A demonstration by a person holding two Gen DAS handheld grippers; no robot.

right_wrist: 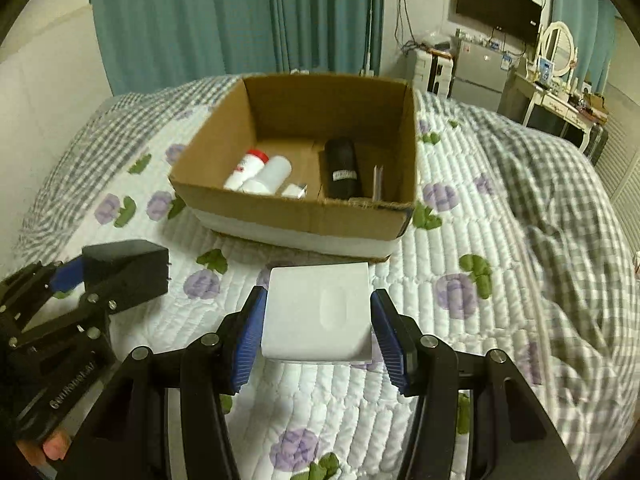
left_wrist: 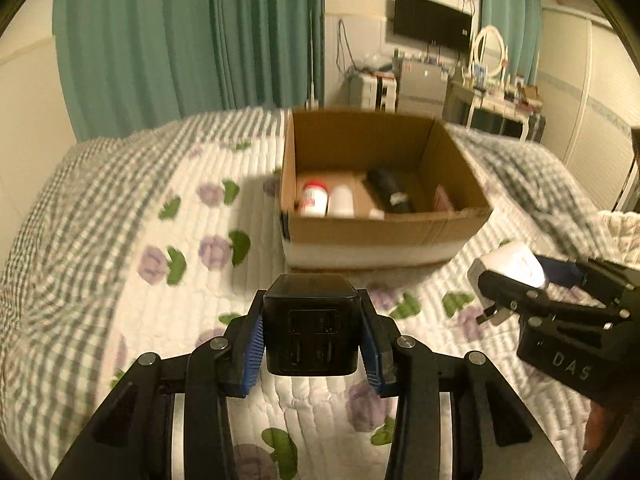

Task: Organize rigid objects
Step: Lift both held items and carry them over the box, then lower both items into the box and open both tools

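Observation:
My left gripper [left_wrist: 312, 340] is shut on a black charger block [left_wrist: 312, 320], held above the quilt in front of an open cardboard box [left_wrist: 380, 232]. My right gripper [right_wrist: 318, 328] is shut on a white charger block [right_wrist: 320, 312], also in front of the box [right_wrist: 280, 216]. Each gripper shows in the other view: the right one with the white block [left_wrist: 516, 266] at the right edge, the left one with the black block [right_wrist: 128, 268] at the left. The box holds a red-capped white bottle [right_wrist: 248, 168], a white bottle [right_wrist: 272, 174], a black cylinder [right_wrist: 341, 168] and a small white item [right_wrist: 294, 191].
The box stands on a bed with a white floral quilt [right_wrist: 460, 248] and a grey checked blanket [right_wrist: 560, 200]. Teal curtains [right_wrist: 200, 20] hang behind. A dresser with a mirror [right_wrist: 556, 52], a small fridge and a wall television stand at the far right.

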